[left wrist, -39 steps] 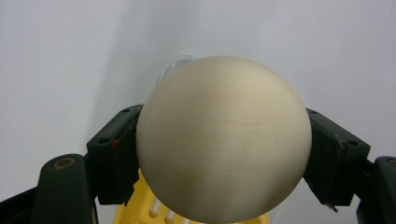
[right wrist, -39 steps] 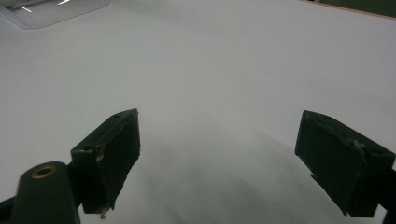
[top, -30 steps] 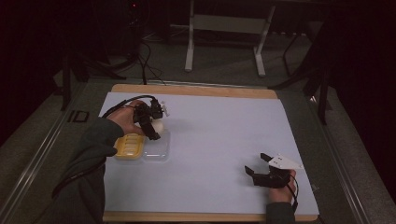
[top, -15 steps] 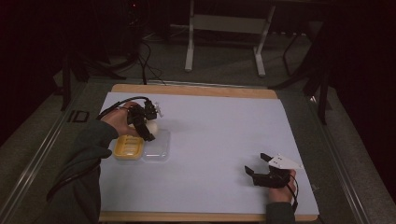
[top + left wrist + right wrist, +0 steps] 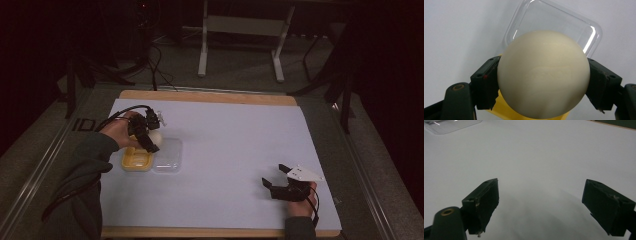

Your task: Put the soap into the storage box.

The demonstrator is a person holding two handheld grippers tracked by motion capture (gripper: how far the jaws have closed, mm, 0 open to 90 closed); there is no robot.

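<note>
A cream-white ball (image 5: pixel 543 73) sits clamped between the two black jaws of my left gripper (image 5: pixel 150 139), held above the table. In the high view the ball (image 5: pixel 155 135) hangs over the far edge of a yellow container (image 5: pixel 136 159). A clear plastic lid (image 5: pixel 167 155) lies flat just right of that container; from the left gripper view the clear lid (image 5: pixel 564 30) lies behind the ball and a yellow edge (image 5: pixel 499 96) lies beneath it. My right gripper (image 5: pixel 276 176) rests near the front right of the table, jaws wide apart, holding nothing.
A white sheet (image 5: pixel 235 140) covers the wooden table (image 5: pixel 210 97). In the right gripper view the clear lid's corner (image 5: pixel 449 125) lies far off at top left. A white stand (image 5: pixel 240 35) and cables (image 5: pixel 155 60) sit on the floor beyond the table.
The left hand has drawn back toward the table's left and risen slightly with the ball, uncovering the yellow container. The right gripper has stayed put.
</note>
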